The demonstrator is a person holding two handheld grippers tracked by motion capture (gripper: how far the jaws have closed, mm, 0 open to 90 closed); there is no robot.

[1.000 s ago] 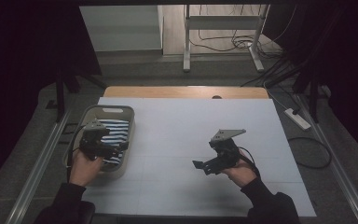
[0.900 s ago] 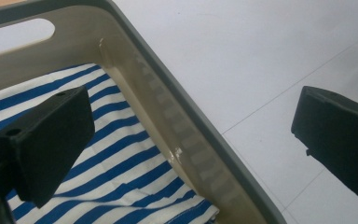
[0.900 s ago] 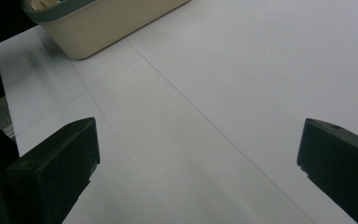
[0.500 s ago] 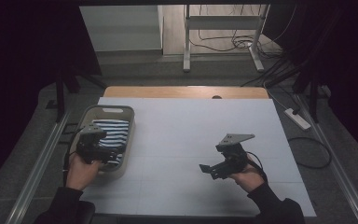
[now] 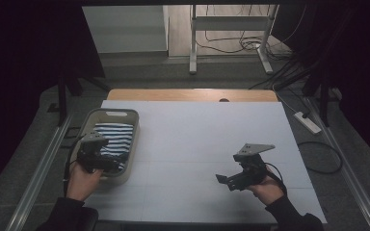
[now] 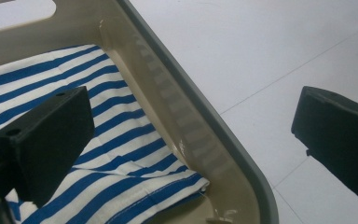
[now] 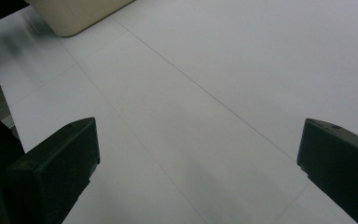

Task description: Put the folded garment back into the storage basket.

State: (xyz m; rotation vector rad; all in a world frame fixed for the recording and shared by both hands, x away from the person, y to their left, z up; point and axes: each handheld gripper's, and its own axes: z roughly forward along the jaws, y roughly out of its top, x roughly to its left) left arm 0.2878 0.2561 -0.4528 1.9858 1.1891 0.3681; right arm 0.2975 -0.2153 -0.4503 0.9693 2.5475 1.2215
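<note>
The striped cloth [image 5: 113, 139] is seen folded inside the beige basket [image 5: 131, 144], which stands at the near left of the tabletop [image 5: 197, 144]. The left hand-held gripper [image 6: 191, 140] is held over the basket's right wall, jaws spread wide and empty; one jaw is positioned over the cloth, the other outside over the tabletop. The right hand-held gripper [image 5: 231, 180] is held low at the near right, well apart from the basket, jaws likewise spread and empty. The cloth is judged light, soft and limp; sagging and unfolding are to be expected when it is lifted. A pinch at the hemmed corner [image 6: 193, 184] or a folded edge is recommended.
</note>
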